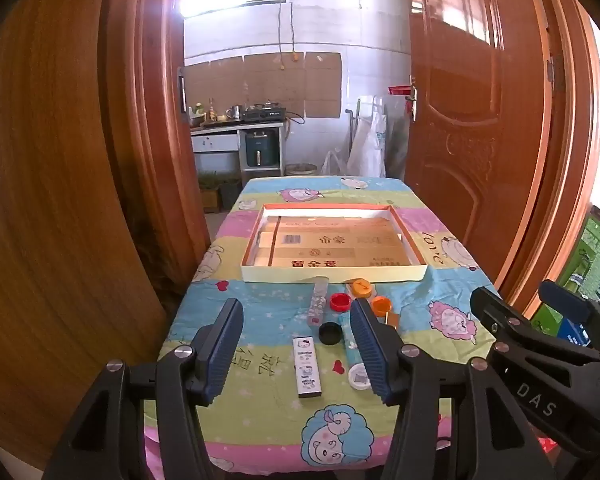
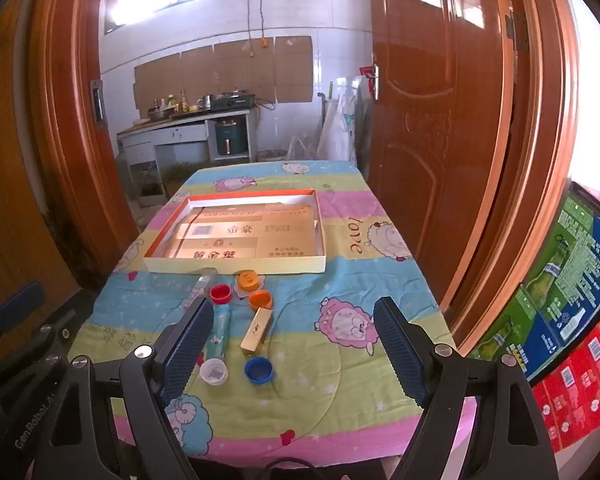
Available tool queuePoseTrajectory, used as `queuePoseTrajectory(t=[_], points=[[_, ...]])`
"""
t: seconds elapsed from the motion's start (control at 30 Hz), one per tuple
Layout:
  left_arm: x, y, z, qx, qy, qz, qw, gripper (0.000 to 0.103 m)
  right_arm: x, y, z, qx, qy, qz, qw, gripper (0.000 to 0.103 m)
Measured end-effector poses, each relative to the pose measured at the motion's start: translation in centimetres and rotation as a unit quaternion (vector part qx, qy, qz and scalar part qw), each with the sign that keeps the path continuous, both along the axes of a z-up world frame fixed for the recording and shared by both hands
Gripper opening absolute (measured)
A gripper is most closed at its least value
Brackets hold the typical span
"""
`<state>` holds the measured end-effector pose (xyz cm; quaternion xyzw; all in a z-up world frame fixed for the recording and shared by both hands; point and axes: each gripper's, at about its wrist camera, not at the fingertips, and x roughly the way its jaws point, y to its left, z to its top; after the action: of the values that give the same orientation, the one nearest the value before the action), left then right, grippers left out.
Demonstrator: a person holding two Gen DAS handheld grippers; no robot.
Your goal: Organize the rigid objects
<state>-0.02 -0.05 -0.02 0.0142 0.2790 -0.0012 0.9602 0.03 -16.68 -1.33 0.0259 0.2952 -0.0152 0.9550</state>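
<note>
Left wrist view: my left tongs (image 1: 296,344) stand apart, empty, over a white patterned box (image 1: 307,367) and black cap (image 1: 330,333). My right tongs (image 2: 292,344) gape wide, empty, around a gold box (image 2: 256,330) and blue cap (image 2: 258,370). At twelve o'clock, red (image 2: 220,293) and orange caps (image 2: 260,299), then the shallow tray (image 2: 236,266) on the counter (image 2: 380,280).

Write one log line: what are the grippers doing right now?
left hand-held gripper: open, empty | right hand-held gripper: open, empty | caps, small boxes: on tablecloth | tray: nothing placed yet
</note>
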Motion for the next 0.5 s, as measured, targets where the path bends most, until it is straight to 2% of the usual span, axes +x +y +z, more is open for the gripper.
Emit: queuePoseTrajectory(t=[0.13,0.17,0.3,0.5], points=[[-0.33,-0.24,0.01,0.007,0.001,0.005,1.0000,0.056,-0.01,-0.02,-0.01,0.002,0.002,0.000,1.000,0.083],[0.22,-0.37,-0.21,-0.004,0.012,0.000,0.9999,0.056,-0.01,-0.02,-0.01,0.002,0.002,0.000,1.000,0.083],[0.37,-0.22,-0.36,-0.010,0.012,-0.003,0.9999,0.056,-0.03,0.00,-0.03,0.001,0.002,0.000,1.000,0.083],[0.24,-0.69,-0.26,-0.007,0.012,0.000,0.9999,0.056,-0.11,-0.07,0.00,0.001,0.003,0.000,1.000,0.083]])
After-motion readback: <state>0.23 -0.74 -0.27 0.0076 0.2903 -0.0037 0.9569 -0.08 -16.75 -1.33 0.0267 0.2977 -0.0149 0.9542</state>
